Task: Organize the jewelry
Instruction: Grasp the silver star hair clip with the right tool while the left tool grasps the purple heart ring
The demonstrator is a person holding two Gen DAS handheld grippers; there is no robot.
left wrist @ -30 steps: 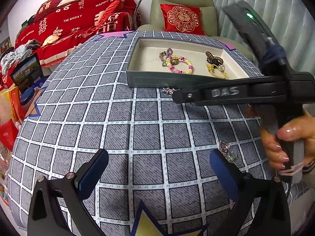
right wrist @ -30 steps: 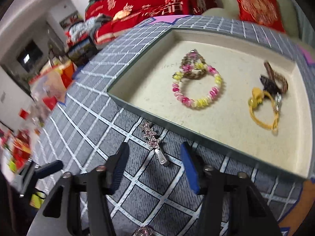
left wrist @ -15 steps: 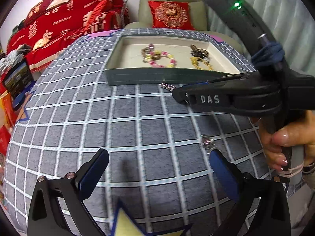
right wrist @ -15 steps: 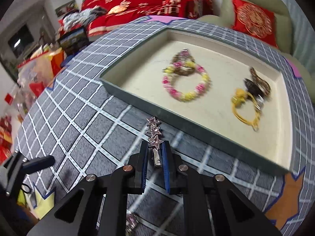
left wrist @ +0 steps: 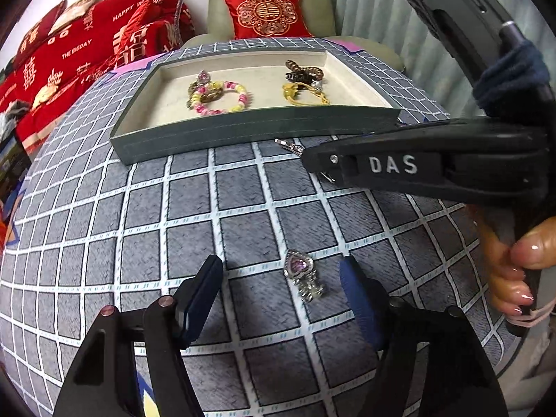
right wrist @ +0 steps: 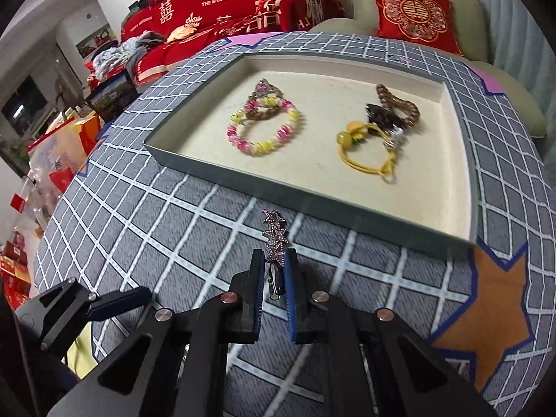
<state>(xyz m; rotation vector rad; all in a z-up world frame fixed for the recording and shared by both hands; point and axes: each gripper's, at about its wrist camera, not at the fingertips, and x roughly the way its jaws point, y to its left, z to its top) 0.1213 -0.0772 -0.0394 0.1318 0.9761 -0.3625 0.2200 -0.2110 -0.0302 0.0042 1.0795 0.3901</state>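
Just short of the grey tray's near wall (right wrist: 312,205), the right tool (right wrist: 274,271) grips the star-studded silver hair clip (right wrist: 274,234), long axis pointing trayward; between the open left tool (left wrist: 281,295) lies the heart-shaped purple pendant (left wrist: 301,274) on the table.

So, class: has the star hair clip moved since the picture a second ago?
Yes. The star hair clip, then lying loose by the tray, is now clamped in the right hand-held gripper.

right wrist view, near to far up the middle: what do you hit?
right gripper shut on the star hair clip → checked tablecloth → tray near wall → pink-and-yellow bead bracelet → tray far wall → red bedding
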